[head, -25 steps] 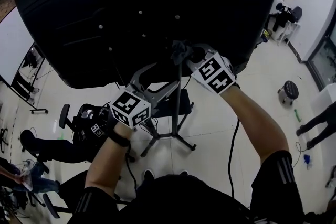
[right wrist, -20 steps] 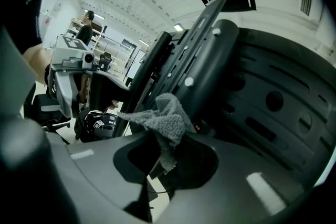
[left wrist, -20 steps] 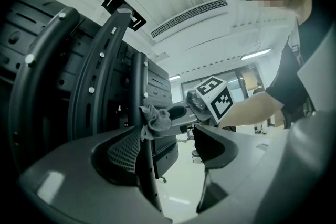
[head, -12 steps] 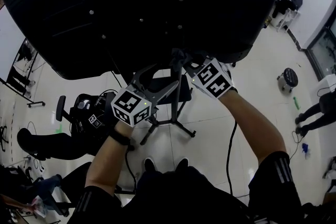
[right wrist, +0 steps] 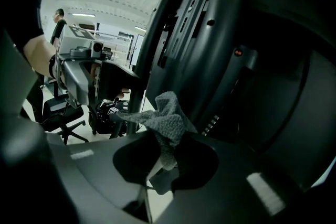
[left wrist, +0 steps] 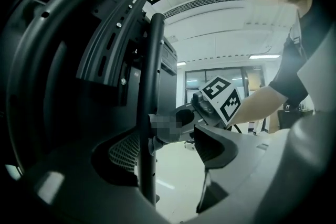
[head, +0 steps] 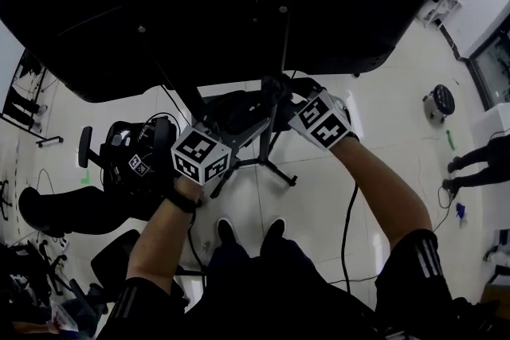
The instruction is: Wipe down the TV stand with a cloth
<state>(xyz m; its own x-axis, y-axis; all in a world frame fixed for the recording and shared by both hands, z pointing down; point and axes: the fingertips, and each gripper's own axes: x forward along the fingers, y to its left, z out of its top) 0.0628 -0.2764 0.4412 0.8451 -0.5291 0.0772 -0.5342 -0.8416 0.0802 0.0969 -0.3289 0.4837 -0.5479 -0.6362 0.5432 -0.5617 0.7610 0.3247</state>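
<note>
Two grippers on duty: right gripper [right wrist: 166, 153] clamped on cloth [right wrist: 167, 117] beside stand [right wrist: 210, 34] bracket, 12 o'clock in head view; left gripper [left wrist: 170, 149] jaws apart astride pole [left wrist: 149, 86]; wiping judged under way, legs likely remaining.

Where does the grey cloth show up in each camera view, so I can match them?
Head view: cloth at centre, just below the TV.
Left gripper view: cannot make it out; a blurred patch covers that area.
Right gripper view: centre, pinched by the right gripper.
Shared landmark: the stand's black pole.
</note>
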